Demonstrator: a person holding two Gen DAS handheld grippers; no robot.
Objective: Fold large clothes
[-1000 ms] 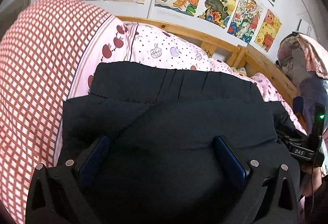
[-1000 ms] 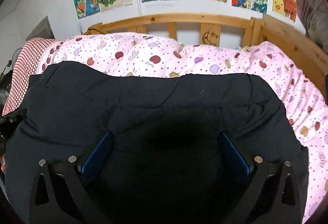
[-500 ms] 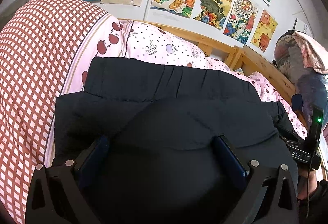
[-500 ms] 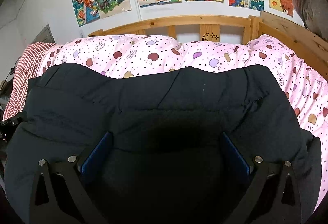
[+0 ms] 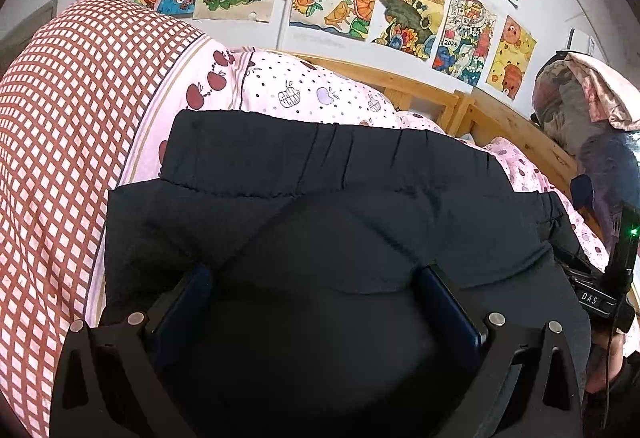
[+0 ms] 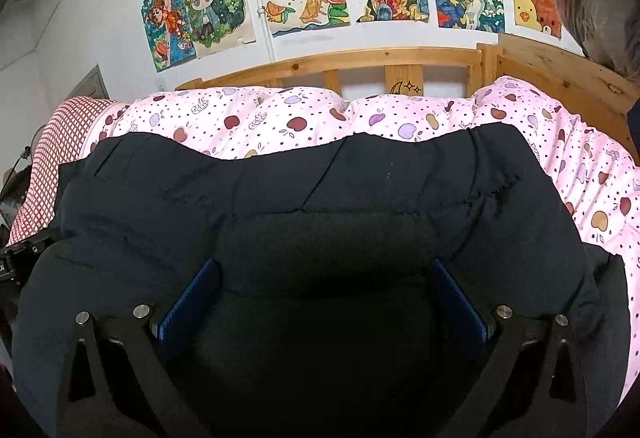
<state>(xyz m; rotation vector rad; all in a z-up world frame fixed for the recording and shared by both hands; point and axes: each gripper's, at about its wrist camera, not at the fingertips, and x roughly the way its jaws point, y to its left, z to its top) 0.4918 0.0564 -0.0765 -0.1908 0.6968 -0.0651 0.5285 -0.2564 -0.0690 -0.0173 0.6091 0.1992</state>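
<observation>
Both my jaws gape wide over the jacket [image 6: 360, 197], gripping nothing; its puffy fold at twelve o'clock could spring open unpinned.

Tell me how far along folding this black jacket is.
Partly done, it seems: the jacket lies on the quilt as a compact doubled block with a seamed band on its far edge. In hand: the left gripper and right gripper sit wide apart over its near edge. Any final fold and smoothing remain.
</observation>
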